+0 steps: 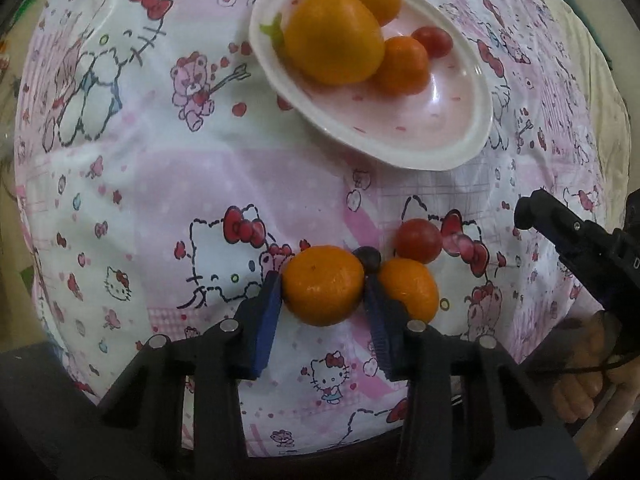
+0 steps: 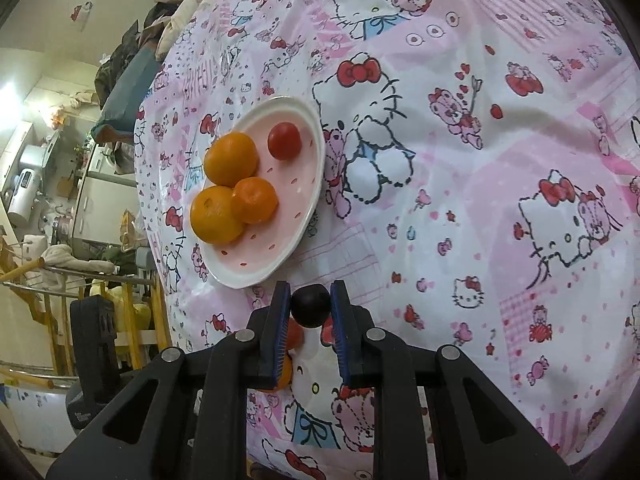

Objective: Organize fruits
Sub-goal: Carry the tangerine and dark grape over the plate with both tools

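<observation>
Cluttered room edges frame a tabletop under glossy pink cartoon-cat cloth [image 1: 168,184]. Left tongs [image 1: 324,286] pinch a dimpled orange mandarin [image 1: 323,285] on the cloth; right tongs [image 2: 310,306] clamp a small dark round fruit [image 2: 310,305] near the white oval plate [image 2: 308,208] of fruit.

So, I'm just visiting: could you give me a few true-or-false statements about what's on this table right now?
1. The plate holds four fruits. True.
2. The right gripper is empty. False: it is shut on a small dark fruit.
3. The left gripper has its fingers on either side of a mandarin lying on the cloth. True.
4. All the fruit on the plate is orange. False: one is a red tomato.
</observation>
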